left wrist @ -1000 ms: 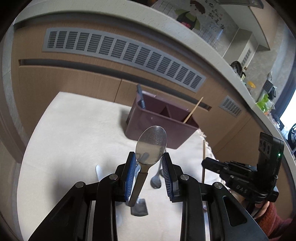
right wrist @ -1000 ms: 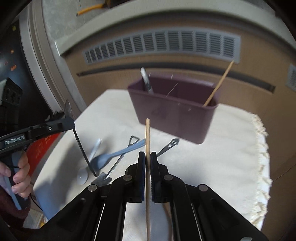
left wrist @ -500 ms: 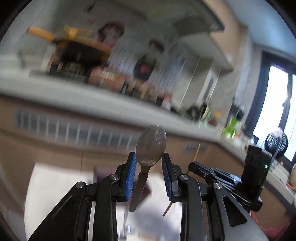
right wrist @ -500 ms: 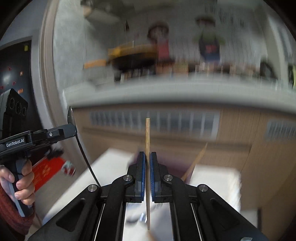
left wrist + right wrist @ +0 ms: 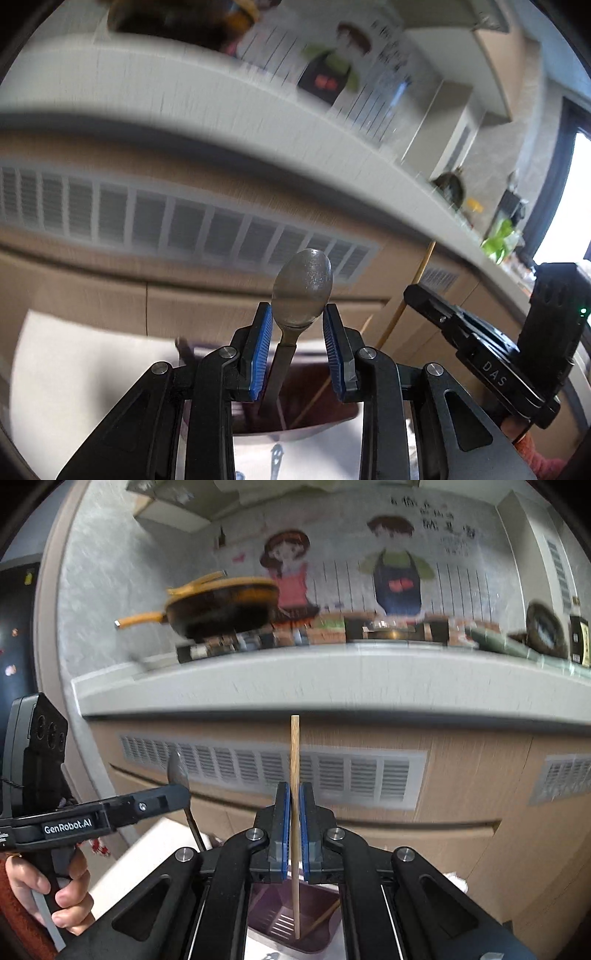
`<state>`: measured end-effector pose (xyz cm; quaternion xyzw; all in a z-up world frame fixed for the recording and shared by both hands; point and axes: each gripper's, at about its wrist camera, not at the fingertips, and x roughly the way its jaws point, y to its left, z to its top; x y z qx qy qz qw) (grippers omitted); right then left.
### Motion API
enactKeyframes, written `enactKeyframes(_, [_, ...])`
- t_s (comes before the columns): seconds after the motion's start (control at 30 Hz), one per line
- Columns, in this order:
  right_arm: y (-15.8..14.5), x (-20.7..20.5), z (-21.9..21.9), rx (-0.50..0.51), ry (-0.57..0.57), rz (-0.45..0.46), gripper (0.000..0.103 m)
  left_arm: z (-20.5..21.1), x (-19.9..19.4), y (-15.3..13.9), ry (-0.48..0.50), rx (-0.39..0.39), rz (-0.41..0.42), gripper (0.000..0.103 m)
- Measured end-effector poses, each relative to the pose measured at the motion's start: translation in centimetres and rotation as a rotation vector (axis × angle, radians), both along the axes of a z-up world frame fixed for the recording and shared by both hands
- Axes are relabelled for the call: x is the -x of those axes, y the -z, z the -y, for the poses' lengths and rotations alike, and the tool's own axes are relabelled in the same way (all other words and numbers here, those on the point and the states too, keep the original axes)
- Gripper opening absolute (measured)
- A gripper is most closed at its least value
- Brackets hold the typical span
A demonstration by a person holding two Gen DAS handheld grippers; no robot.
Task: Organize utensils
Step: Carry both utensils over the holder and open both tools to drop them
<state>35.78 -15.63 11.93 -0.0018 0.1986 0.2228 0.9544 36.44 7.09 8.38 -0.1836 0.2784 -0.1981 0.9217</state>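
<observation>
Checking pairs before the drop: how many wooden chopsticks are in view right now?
2. One wooden chopstick stands upright, clamped in the right gripper above the dark purple plastic utensil caddy. The other chopstick leans inside that caddy. More may lie hidden below the grippers.

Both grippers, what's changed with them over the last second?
Both rose from the table to above the purple caddy. The left gripper still holds the spoon bowl-up; the right gripper stays clamped on the chopstick, whose lower end now hangs over a compartment.
</observation>
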Motion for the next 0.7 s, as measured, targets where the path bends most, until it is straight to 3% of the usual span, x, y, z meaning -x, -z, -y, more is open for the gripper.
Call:
enactKeyframes(0.23, [6.2,-2.1,-0.5,0.044,0.0,-0.15,0.005,1.6,-1.4,5.8,0.03,-0.056,-0.151,0.029])
enactKeyframes(0.37, [9.0,-3.1,-0.5,0.076,-0.055,-0.312,0.006,1.4,-0.9,5.8,0.025,-0.055,-0.167,0.029])
enactKeyframes(0.53, [7.5,-0.2,1.0,0.082,-0.053,-0.254,0.006,-0.3,2.1,2.5,0.01,0.008,-0.103,0.029])
enactKeyframes(0.63, [6.8,2.3,2.3,0.072,-0.056,-0.218,0.01,-0.8,5.2,1.5,-0.025,-0.068,-0.088,0.03])
enactKeyframes(0.7, [7.6,4.0,2.7,0.124,-0.089,-0.239,0.014,-1.0,7.0,2.5,-0.065,-0.13,-0.122,0.03])
